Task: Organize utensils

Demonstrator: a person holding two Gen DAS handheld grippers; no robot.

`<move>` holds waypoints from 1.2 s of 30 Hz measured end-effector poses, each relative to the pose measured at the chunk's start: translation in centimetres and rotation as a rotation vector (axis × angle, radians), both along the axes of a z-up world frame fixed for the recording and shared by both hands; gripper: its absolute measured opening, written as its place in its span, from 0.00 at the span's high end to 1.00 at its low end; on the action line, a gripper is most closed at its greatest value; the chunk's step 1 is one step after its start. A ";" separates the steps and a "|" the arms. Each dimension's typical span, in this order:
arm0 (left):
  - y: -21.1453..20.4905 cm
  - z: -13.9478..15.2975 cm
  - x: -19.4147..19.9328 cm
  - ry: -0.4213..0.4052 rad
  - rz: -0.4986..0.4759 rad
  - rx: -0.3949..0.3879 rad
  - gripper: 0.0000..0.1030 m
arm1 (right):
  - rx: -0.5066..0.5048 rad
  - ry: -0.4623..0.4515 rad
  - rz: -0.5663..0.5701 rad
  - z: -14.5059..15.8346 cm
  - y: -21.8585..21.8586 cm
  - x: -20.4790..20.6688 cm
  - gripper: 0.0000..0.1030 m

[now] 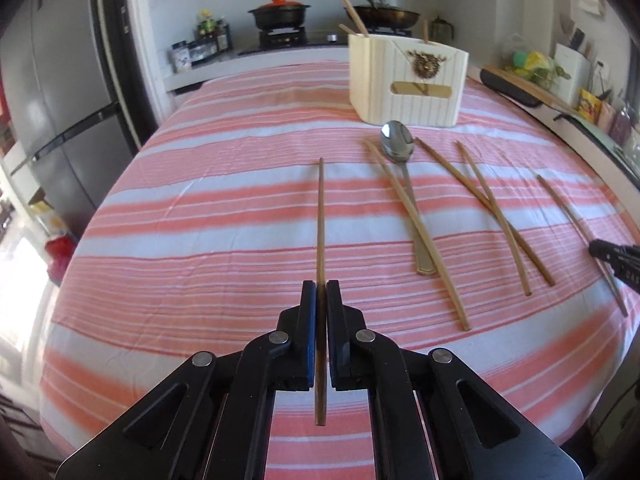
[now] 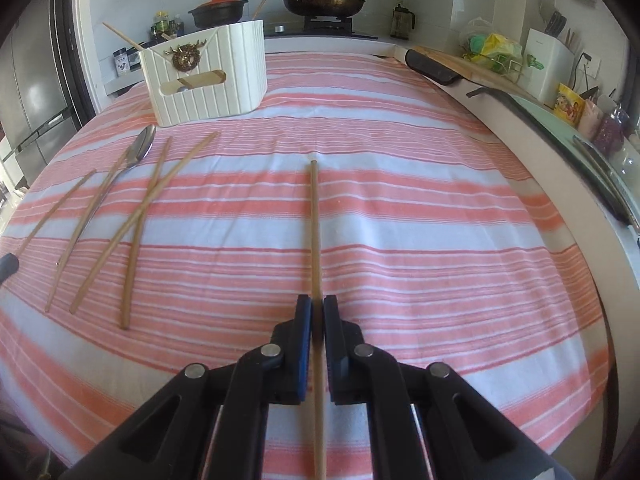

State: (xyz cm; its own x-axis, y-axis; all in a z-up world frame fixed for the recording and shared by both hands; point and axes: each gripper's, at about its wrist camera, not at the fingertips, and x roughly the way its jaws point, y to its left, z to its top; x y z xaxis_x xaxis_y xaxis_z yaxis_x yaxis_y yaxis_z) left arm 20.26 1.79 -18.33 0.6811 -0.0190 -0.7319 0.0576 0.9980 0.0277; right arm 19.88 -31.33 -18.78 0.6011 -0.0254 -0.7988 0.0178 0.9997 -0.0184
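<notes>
My left gripper (image 1: 321, 290) is shut on a wooden chopstick (image 1: 320, 216) that points forward above the striped cloth. My right gripper (image 2: 317, 305) is shut on another chopstick (image 2: 315, 224), also seen at the right edge of the left wrist view (image 1: 576, 224). A white ribbed utensil holder (image 1: 406, 80) stands at the far side with chopsticks sticking out; it also shows in the right wrist view (image 2: 206, 78). In front of it lie a metal spoon (image 1: 400, 152) and three loose chopsticks (image 1: 416, 232), also in the right wrist view (image 2: 136, 216).
The table wears a pink and white striped cloth (image 1: 200, 200). Behind it a stove counter holds a black pot (image 1: 280, 14) and a pan (image 2: 324, 2). A fridge (image 1: 52, 100) stands left. A counter edge (image 2: 560, 152) with clutter runs along the right.
</notes>
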 end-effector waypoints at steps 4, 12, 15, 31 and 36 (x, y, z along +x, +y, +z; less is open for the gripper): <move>1.0 -1.6 1.2 0.075 0.036 -0.026 0.90 | -0.024 -0.018 0.002 0.0 0.2 -1.0 0.90; 1.3 -2.0 1.5 0.098 0.037 -0.053 0.22 | 0.007 -0.055 0.025 -0.5 0.5 -2.0 0.50; 0.7 -2.3 1.5 0.096 0.024 -0.003 0.20 | 0.039 -0.067 0.018 -0.6 0.1 -2.1 0.49; 1.4 -2.3 2.3 0.186 0.022 -0.002 0.08 | 0.010 0.000 0.040 -0.4 0.5 -1.2 0.48; 1.8 -1.3 2.8 0.210 -0.012 -0.049 0.08 | 0.020 0.052 0.067 0.0 0.3 -0.6 0.48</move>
State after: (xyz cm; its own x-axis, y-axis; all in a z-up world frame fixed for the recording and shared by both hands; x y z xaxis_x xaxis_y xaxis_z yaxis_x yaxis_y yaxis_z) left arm 23.08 3.61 -19.67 0.5137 -0.0651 -0.8555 0.0685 0.9970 -0.0348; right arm 19.28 -31.00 -18.82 0.5590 0.0294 -0.8286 -0.0497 0.9988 0.0019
